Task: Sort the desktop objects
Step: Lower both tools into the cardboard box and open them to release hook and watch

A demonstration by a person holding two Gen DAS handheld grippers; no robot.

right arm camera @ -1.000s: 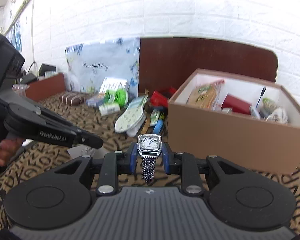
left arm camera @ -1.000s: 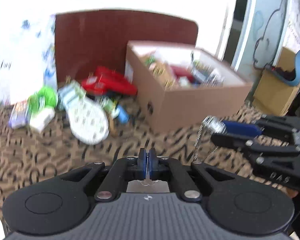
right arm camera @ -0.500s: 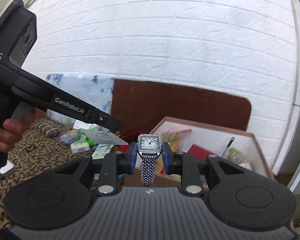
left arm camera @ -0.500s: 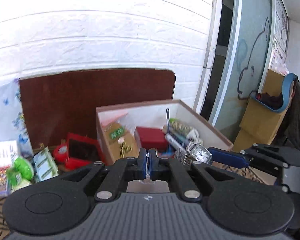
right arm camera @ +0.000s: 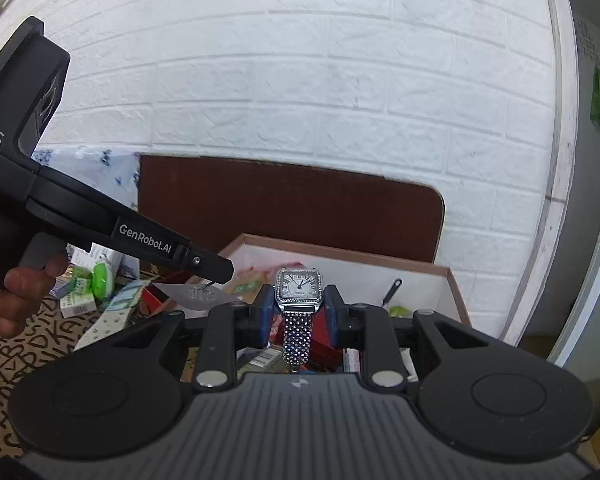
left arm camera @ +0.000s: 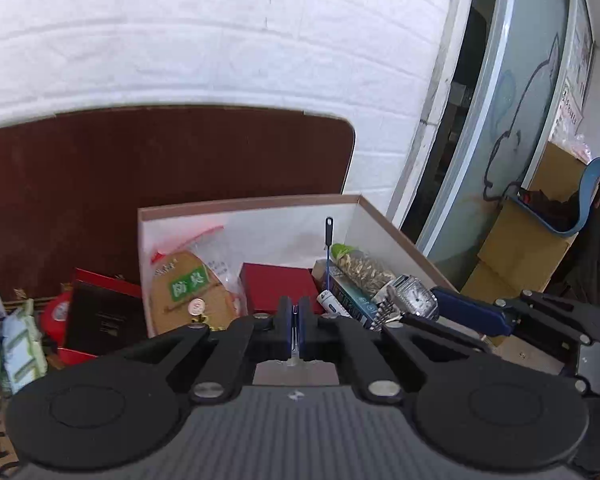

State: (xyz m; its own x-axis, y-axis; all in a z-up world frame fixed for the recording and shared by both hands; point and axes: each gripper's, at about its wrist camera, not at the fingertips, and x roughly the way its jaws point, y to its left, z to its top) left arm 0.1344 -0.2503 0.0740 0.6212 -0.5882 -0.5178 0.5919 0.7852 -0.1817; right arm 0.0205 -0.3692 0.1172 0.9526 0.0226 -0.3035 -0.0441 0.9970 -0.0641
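Left wrist view: our left gripper [left arm camera: 298, 330] has its jaws pressed together on a thin silver card edge, above the open cardboard box [left arm camera: 396, 232].

Right wrist view: our right gripper [right arm camera: 299, 312] jaws clamp the silver watch [right arm camera: 299, 286], dial upright, over the box; silver card [right arm camera: 198, 295] hangs left.

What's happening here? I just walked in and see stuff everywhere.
A person is tidying a cluttered table into a cardboard box. The right hand-held gripper is clamped on a silver wristwatch, held over the box. The left hand-held gripper is shut on a thin silvery card, also near the box. The box already holds a red case, a snack bag and other small items. More things lie on the table beside it.
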